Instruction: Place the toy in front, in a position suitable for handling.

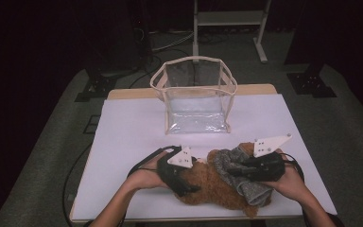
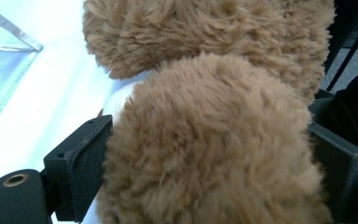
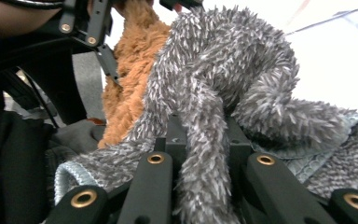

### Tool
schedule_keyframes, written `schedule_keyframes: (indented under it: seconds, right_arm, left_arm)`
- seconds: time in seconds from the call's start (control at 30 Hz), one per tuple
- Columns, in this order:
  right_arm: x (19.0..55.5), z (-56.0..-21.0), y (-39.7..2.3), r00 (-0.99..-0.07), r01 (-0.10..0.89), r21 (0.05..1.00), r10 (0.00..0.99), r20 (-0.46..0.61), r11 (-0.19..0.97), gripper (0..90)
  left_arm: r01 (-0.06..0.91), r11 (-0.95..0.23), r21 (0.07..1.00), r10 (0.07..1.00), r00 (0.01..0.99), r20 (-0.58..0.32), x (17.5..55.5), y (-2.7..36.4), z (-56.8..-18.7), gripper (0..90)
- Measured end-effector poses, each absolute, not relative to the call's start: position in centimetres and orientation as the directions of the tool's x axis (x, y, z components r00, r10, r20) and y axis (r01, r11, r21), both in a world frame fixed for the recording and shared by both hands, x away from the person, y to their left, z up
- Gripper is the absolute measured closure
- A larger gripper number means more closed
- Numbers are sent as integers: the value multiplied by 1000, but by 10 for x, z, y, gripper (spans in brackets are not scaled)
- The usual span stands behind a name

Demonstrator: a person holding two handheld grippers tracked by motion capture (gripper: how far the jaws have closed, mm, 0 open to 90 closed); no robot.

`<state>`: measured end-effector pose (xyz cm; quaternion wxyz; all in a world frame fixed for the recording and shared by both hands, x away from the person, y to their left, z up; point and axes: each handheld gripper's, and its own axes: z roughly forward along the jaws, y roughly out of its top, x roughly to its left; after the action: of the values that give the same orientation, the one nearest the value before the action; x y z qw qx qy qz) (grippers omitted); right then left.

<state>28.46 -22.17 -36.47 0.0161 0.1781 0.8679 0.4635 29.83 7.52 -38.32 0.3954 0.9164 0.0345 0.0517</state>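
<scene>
Lying near the front edge of the bench (image 1: 132, 127), the brown plush toy (image 1: 212, 187) has the grey fuzzy cloth (image 1: 246, 177) draped over its right part. The toy's long axis runs roughly along that front edge, from the left hand to the right hand.

The left gripper (image 1: 179, 172) is at the left end of the toy. In the left gripper view its fingers (image 2: 81, 161) stand wide apart, with a round furry part of the toy between them. Whether the pads press into the fur I cannot tell for sure; the fur touches the left finger, but it looks not squeezed.

The right gripper (image 1: 257, 168) is at the right end of the toy, on top of the cloth. In the right gripper view its fingers (image 3: 156, 179) are close together and clamped on a twisted strand of the grey cloth, which rises from them and curls over the brown fur behind.

So the cloth is already in the right hand, and the toy lies straight in front of the left fingers, inside their gap. I judge that the coming move is to pull the two things apart along the toy's long axis.

Farther off, toward the back edge of the bench, the clear bag (image 1: 194, 97) stands upright with its mouth open, well apart from both hands.
</scene>
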Motion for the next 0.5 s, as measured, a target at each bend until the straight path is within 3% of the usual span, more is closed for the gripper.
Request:
schedule_keyframes:
  seconds: [0.03,0.1,0.2,0.27,0.37,0.5]
  right_arm:
    - [285,-364,-221,-935,293,809,329,131,510,764]
    - [286,-361,-220,-929,294,804,352,113,517,759]
    - [286,-354,-220,-935,286,805,335,116,520,758]
    - [285,-353,-218,-940,282,793,322,114,541,756]
    - [287,-355,-217,-939,287,785,322,119,549,756]
    - [289,-360,-218,-934,302,787,331,132,537,756]
  left_arm:
    - [17,-683,730,104,992,75,298,77,-382,112]
    - [6,-675,738,92,993,76,296,81,-380,203]
    - [-7,-683,731,77,994,81,293,82,-381,237]
    - [-9,-679,734,71,994,78,292,82,-384,234]
    - [-28,-687,726,59,994,94,288,78,-390,143]
    - [-82,-716,693,64,981,182,282,71,-394,120]
